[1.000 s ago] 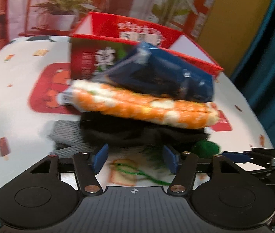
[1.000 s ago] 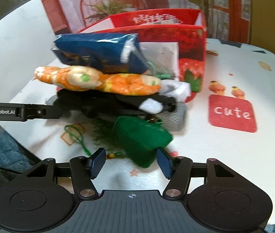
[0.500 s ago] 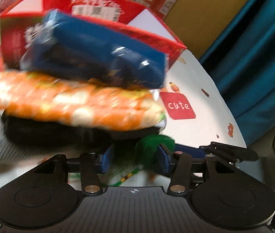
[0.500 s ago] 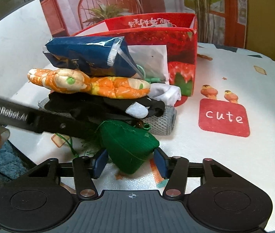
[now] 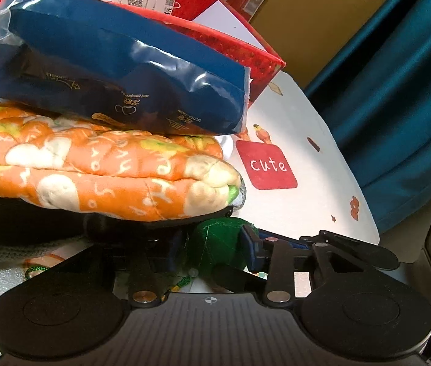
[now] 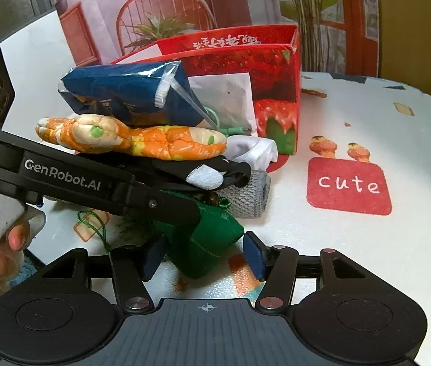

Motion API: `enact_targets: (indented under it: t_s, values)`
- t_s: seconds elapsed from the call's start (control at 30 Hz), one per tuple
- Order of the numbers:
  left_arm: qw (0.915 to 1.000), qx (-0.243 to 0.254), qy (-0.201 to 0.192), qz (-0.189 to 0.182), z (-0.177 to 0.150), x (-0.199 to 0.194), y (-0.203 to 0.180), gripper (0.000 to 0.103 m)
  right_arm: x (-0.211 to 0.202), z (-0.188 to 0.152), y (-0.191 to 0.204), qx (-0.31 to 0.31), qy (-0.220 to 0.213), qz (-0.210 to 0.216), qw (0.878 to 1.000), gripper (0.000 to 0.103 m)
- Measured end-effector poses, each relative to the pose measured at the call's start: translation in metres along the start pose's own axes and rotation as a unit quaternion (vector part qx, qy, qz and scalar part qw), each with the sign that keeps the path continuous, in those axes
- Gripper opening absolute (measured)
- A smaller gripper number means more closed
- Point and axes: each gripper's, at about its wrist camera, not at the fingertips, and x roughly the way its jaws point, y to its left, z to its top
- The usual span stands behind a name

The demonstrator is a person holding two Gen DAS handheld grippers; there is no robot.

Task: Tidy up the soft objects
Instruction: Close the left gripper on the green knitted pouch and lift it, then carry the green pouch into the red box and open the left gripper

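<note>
The green pouch (image 5: 221,244) lies on the worktop (image 6: 352,244) before the pile. The left tongs (image 5: 212,245) are closing on it; the right tongs (image 6: 203,256), opening, stand around it. One grip should be kept.

To your right of the pile, the desk (image 6: 368,244) lies open around the red "cute" patch (image 6: 349,184); a tool can pass there freely. Ahead, the stack blocks you: blue packet (image 6: 130,94) on the orange quilted pad (image 6: 154,143), black cloth (image 6: 209,170) and grey knit (image 6: 249,198) beneath, with the red box (image 6: 273,70) standing behind. Low in front, the green pouch (image 6: 212,241) fills the gap, and the left tool (image 5: 214,244) reaches across it from your left, crowding the right tool (image 6: 203,256).
</note>
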Motion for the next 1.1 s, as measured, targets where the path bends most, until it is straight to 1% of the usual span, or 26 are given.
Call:
enact_targets:
  t_s: [0.07, 0.13, 0.3, 0.5, 0.67, 0.8, 0.93, 1.03, 1.1]
  values:
    - [1.0, -0.002, 0.003, -0.003, 0.002, -0.003, -0.001, 0.041, -0.001, 0.001, 0.001, 0.0, 0.001, 0.001, 1.0, 0.051]
    - [0.9999, -0.009, 0.0, -0.014, 0.007, -0.01, 0.0, 0.041, -0.005, 0.002, 0.002, 0.002, -0.003, 0.002, 1.0, 0.05]
    - [0.9987, -0.023, -0.008, -0.046, 0.027, -0.031, -0.012, 0.041, -0.033, 0.014, 0.003, 0.007, -0.042, 0.005, 0.999, 0.05]
    - [0.9964, -0.004, -0.048, -0.07, 0.056, -0.065, -0.047, 0.041, -0.077, 0.039, 0.007, -0.02, -0.104, -0.008, 0.994, 0.05]
    - [0.9922, 0.012, -0.094, -0.081, 0.083, -0.097, -0.066, 0.041, -0.109, 0.07, 0.013, -0.049, -0.152, -0.011, 0.987, 0.05]
    - [0.9882, 0.03, -0.129, -0.077, 0.097, -0.115, -0.071, 0.041, -0.123, 0.099, 0.02, -0.074, -0.184, -0.007, 0.98, 0.05]
    - [0.9825, 0.051, -0.165, -0.069, 0.121, -0.133, -0.073, 0.041, -0.125, 0.133, 0.029, -0.105, -0.208, -0.005, 0.972, 0.05]
    - [0.9788, 0.06, -0.189, -0.052, 0.144, -0.138, -0.07, 0.041, -0.119, 0.162, 0.035, -0.125, -0.224, 0.0, 0.966, 0.05]
    - [0.9759, 0.073, -0.203, -0.034, 0.156, -0.143, -0.07, 0.041, -0.11, 0.181, 0.038, -0.136, -0.232, 0.004, 0.963, 0.05]
